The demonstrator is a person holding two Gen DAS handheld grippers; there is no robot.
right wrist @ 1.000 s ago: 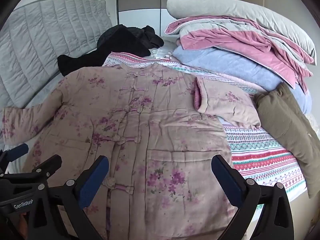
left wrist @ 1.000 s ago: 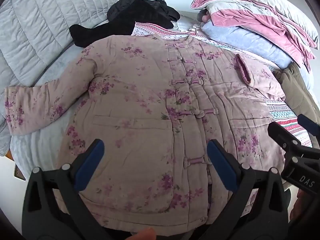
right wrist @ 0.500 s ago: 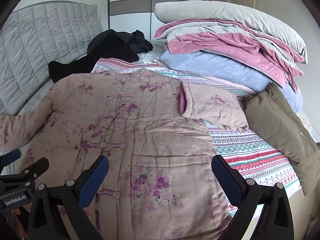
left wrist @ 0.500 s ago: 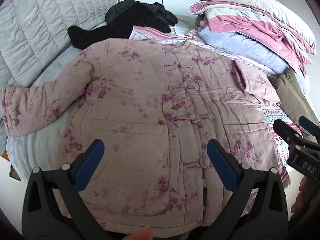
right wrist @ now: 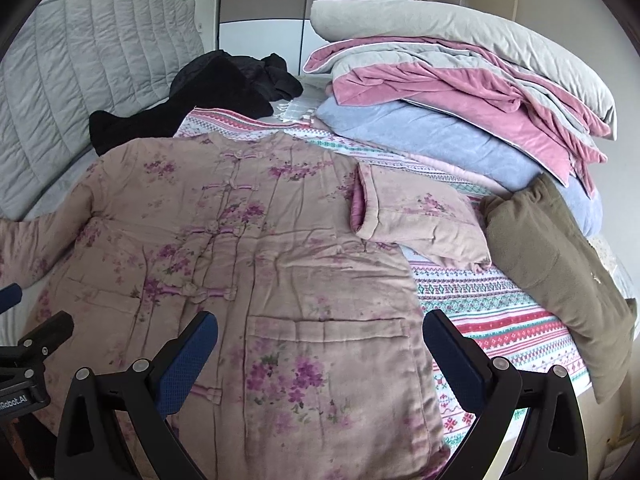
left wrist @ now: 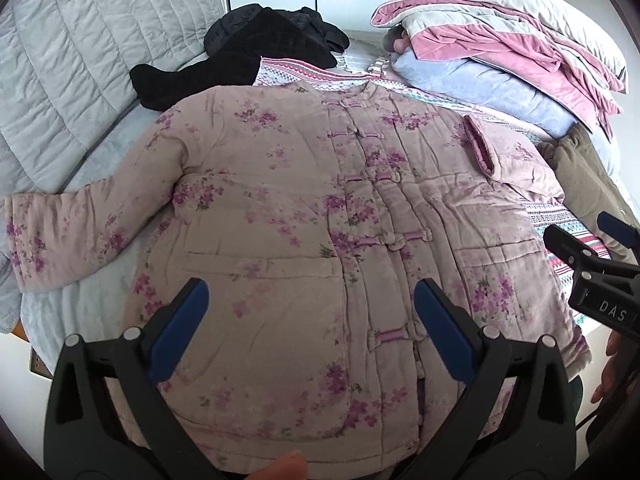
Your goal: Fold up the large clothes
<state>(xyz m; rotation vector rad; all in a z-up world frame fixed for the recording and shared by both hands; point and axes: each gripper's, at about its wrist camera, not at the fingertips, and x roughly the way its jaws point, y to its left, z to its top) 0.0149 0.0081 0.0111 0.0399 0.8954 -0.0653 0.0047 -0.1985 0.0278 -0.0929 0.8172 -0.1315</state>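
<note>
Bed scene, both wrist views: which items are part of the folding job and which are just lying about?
In the job:
floral padded jacket, one sleeve folded in
left tongs, open
right tongs, open

Lying about:
black garment
olive garment
stacked bedding
patterned blanket
grey quilted headboard

Ahead of my open jaws I see the jacket [left wrist: 280, 216], matt quilted floral cloth; beyond it a velvety black garment [left wrist: 256, 56]; my fingers [right wrist: 188, 360] carry dimpled blue pads.
</note>
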